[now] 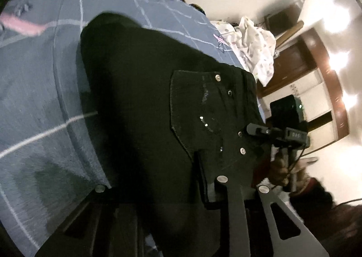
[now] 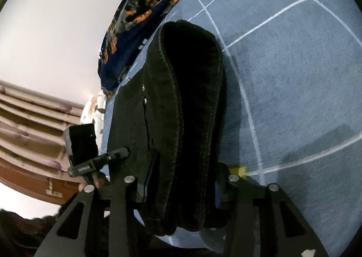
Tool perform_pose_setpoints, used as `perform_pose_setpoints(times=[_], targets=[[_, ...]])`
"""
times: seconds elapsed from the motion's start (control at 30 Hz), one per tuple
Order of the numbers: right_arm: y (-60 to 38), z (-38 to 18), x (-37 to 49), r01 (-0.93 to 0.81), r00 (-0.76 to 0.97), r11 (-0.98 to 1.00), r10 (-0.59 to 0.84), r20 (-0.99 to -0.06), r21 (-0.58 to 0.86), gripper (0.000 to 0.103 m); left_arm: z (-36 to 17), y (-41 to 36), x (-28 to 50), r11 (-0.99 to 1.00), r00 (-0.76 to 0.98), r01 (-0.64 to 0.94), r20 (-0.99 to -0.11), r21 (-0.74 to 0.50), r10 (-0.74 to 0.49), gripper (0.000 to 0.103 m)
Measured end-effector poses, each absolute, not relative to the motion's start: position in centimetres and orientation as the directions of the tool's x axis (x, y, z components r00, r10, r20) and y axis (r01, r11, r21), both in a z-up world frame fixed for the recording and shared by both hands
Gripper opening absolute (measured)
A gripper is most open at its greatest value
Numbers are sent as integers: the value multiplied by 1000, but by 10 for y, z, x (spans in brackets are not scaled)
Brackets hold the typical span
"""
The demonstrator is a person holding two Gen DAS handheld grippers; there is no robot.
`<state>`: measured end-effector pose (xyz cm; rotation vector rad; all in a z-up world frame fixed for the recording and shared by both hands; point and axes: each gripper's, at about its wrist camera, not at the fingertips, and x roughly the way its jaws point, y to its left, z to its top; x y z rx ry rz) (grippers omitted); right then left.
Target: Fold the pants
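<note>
Black pants [image 1: 147, 103] lie folded on a grey-blue checked bed sheet [image 1: 40, 98]. In the left wrist view their studded back pocket [image 1: 203, 107] faces up, and my left gripper [image 1: 158, 189] is shut on the thick fabric at the near edge. The other gripper's tip [image 1: 271, 132] touches the waistband at the right. In the right wrist view my right gripper [image 2: 181, 189] is shut on a thick bundle of the pants [image 2: 187, 121], whose folded legs run away from me. The left gripper's tip [image 2: 108, 157] reaches the pants from the left.
A dark blue blanket with orange print [image 2: 140, 12] lies at the bed's far edge. A white patterned cloth [image 1: 253, 46] is bunched beyond the waistband. A pink item [image 1: 20, 25] lies on the sheet. A wooden door [image 1: 312, 71] and curtains [image 2: 29, 125] stand beyond.
</note>
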<state>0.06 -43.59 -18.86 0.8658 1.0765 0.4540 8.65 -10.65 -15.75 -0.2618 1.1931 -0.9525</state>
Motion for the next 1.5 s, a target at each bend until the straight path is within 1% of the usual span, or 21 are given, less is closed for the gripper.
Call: perform_pose_setpoints(times=[0.07,0.13,0.43,0.67,0.83,0.97,1.07,1.13,1.37,1.5], targets=[[-435,-187,1,78,435,580,712,-551,811,35,-148,-109,81,622,91,519,-685,-587,-723,20],[-432,-184,0,74,444,552,727,-523,830,34,-144,-112,78,627,106,534,-691,-567,-715,19],[-396,-179,1,37,418,484,787,-454,874,34,-126,-85,71,683,200,542,-715,-489,-670,19],[-348,-185,13,8,370,447,830,-417,895,34,-113,-48,49,756,306,551,-757,-353,-577,19],[-318,-185,20,-28,333,486,829,-450,874,34,-119,-24,34,793,356,538,-777,-284,-520,19],[-315,-188,21,-23,334,539,798,-501,842,33,-126,-25,31,804,381,541,-780,-246,-495,19],[-315,-188,19,-20,346,562,780,-522,827,33,-128,-28,27,805,399,557,-784,-205,-476,19],[-314,-187,18,-31,354,591,761,-545,806,33,-129,-27,27,807,401,553,-783,-207,-476,19],[-313,-189,15,-10,395,604,735,-551,797,33,-131,-31,25,807,418,568,-789,-160,-451,19],[-312,-188,15,-5,406,615,722,-561,788,34,-132,-31,25,808,416,568,-791,-159,-448,19]])
